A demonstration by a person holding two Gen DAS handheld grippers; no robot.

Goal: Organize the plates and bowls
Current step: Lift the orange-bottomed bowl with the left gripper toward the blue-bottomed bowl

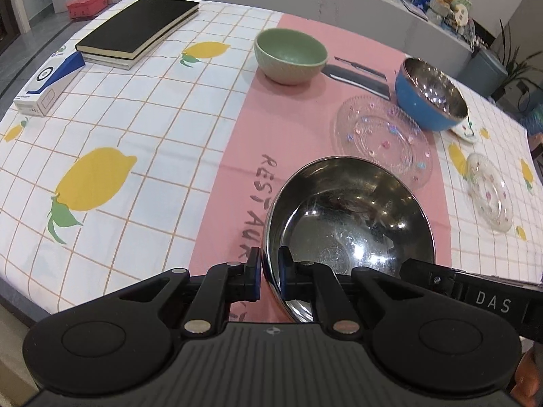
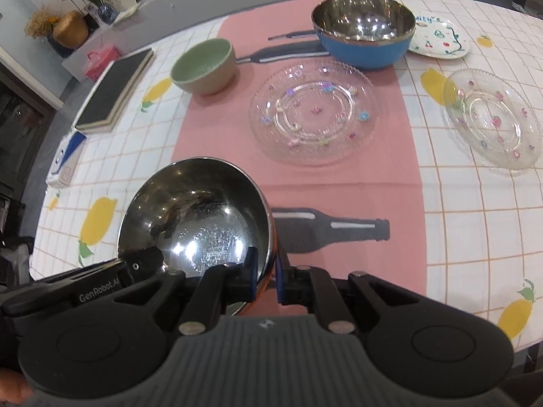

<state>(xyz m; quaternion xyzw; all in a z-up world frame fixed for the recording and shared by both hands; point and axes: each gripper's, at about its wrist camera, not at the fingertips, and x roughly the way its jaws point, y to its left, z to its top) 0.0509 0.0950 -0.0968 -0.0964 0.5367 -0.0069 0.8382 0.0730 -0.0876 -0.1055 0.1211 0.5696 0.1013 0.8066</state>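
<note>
1. While my left gripper pinches the steel bowl by its left rim, my right gripper clamps the opposite rim; the bowl sits near the large glass plate.
2. Only my right view shows the painted plate behind the blue bowl; the left view alone shows the white box.
</note>
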